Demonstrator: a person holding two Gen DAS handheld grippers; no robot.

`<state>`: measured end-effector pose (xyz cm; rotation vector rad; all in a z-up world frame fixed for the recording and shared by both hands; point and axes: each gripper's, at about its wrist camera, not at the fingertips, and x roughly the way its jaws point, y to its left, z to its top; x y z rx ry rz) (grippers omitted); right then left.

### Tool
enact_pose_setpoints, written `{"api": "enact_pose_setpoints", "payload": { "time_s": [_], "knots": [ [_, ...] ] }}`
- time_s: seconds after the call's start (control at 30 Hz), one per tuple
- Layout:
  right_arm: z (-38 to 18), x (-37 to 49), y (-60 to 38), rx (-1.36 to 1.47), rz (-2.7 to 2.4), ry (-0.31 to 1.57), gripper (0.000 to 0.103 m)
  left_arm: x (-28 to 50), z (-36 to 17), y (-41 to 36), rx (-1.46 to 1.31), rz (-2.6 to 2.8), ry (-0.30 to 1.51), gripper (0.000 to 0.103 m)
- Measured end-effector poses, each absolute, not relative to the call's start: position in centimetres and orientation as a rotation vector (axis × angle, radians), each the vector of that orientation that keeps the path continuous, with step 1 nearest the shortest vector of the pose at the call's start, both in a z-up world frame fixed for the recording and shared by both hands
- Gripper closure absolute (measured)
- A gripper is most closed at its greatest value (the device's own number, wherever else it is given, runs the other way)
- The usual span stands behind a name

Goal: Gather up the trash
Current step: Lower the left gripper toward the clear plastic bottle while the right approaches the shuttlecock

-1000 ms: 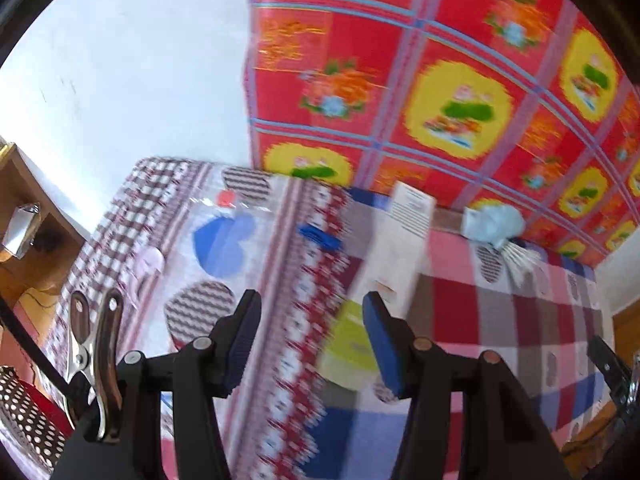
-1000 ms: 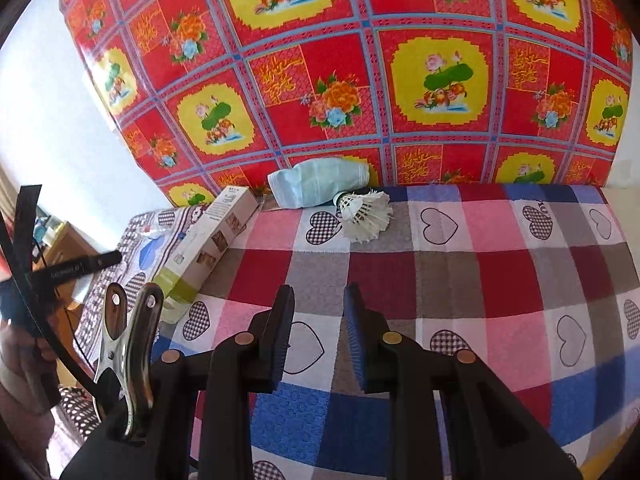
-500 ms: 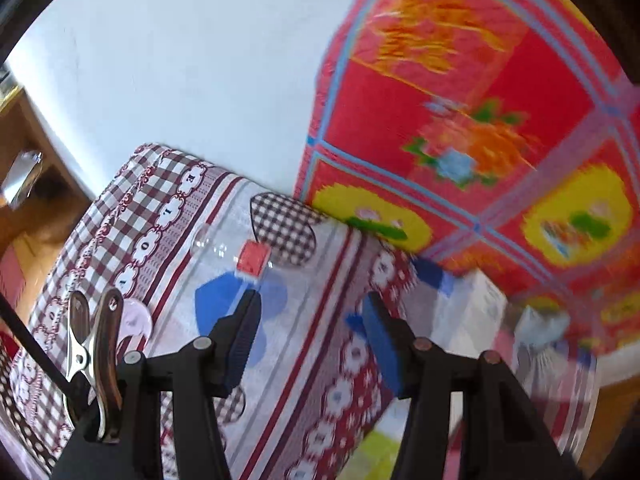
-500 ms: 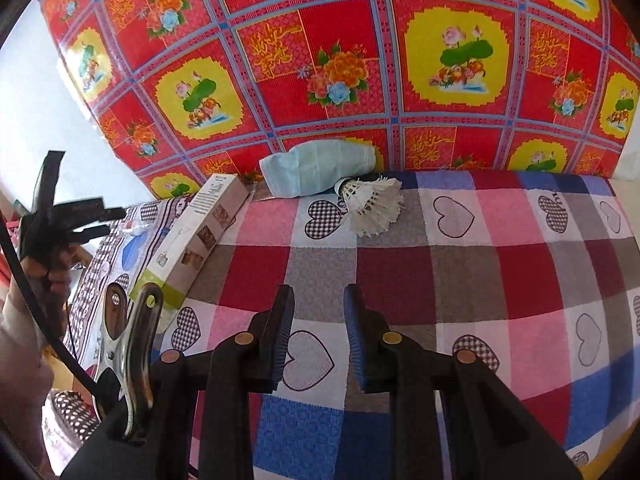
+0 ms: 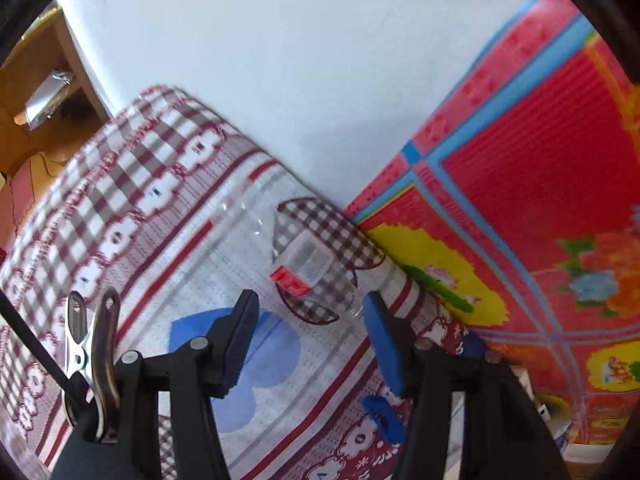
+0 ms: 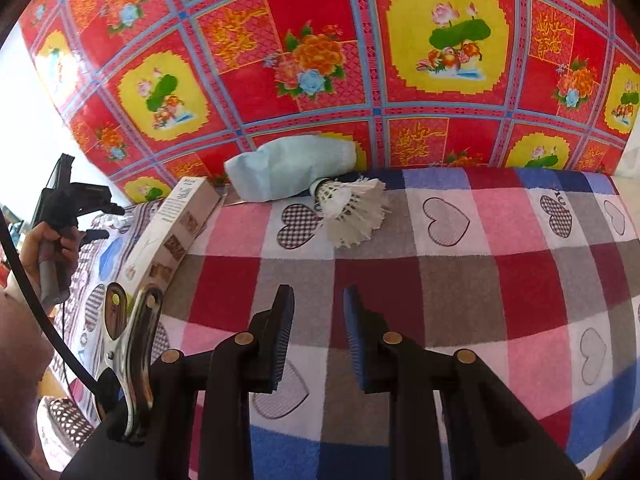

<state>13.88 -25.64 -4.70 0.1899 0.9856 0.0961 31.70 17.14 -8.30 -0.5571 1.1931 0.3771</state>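
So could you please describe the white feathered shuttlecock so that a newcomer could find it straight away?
Start at the red floral mat standing behind the checked heart-print cloth. At its foot, by the cloth's far edge, lies a pale blue crumpled face mask. The white feathered shuttlecock lies against it, the only item with a flared, frayed feather skirt.

Checked heart-print cloth [image 6: 500, 280], red floral mat [image 6: 320, 40], perhaps wooden shelf [image 5: 44, 92]

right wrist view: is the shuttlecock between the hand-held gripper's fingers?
No. The shuttlecock lies on the checked cloth by the light blue face mask, well beyond the empty right hand-held gripper.
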Motion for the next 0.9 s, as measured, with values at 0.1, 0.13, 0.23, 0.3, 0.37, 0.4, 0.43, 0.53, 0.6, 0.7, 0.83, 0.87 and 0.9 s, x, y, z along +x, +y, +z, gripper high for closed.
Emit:
{"api": "enact_pose_setpoints", "payload": {
  "time_s": [0.1,0.13,0.23,0.3,0.37,0.4,0.43,0.53,0.6,0.7,0.83,0.87,0.9],
  "knots": [
    [-5.0,14.8,-26.2,0.179,0.086,0.986,0.076,32.0,-8.6,17.3,-0.574,0.38,1.172,0.042],
    [-5.1,15.1,-26.4,0.177,0.083,0.985,0.076,32.1,-8.7,17.4,-0.576,0.387,1.167,0.042],
    [-5.2,16.1,-26.8,0.169,0.082,0.982,0.076,32.4,-8.9,17.5,-0.597,0.4,1.158,0.044],
    [-5.3,16.6,-26.9,0.159,0.082,0.981,0.076,32.8,-9.1,17.8,-0.607,0.402,1.157,0.044],
    [-5.4,17.1,-27.0,0.148,0.087,0.981,0.076,33.1,-9.0,18.4,-0.621,0.416,1.146,0.044],
    [-5.6,17.4,-26.9,0.141,0.088,0.981,0.076,33.5,-8.8,19.4,-0.625,0.421,1.143,0.044],
    [-5.7,17.5,-26.9,0.137,0.088,0.981,0.076,33.8,-8.7,19.8,-0.626,0.428,1.141,0.044],
    [-6.1,18.2,-27.0,0.129,0.087,0.985,0.076,34.7,-8.6,20.4,-0.598,0.46,1.147,0.05],
    [-6.3,18.6,-27.0,0.119,0.086,0.986,0.075,35.2,-8.6,20.3,-0.556,0.473,1.162,0.061],
    [-6.4,19.1,-27.1,0.091,0.073,0.984,0.072,35.4,-8.5,19.8,-0.523,0.442,1.162,0.065],
    [-6.0,19.6,-27.3,0.082,0.068,0.964,0.069,35.2,-8.3,18.7,-0.465,0.392,1.161,0.065],
    [-5.9,19.7,-27.3,0.082,0.069,0.963,0.069,35.1,-8.3,18.4,-0.449,0.379,1.161,0.065],
    [-6.0,19.8,-27.3,0.085,0.072,0.966,0.069,35.0,-8.3,18.0,-0.435,0.363,1.16,0.065]
  ]
}}
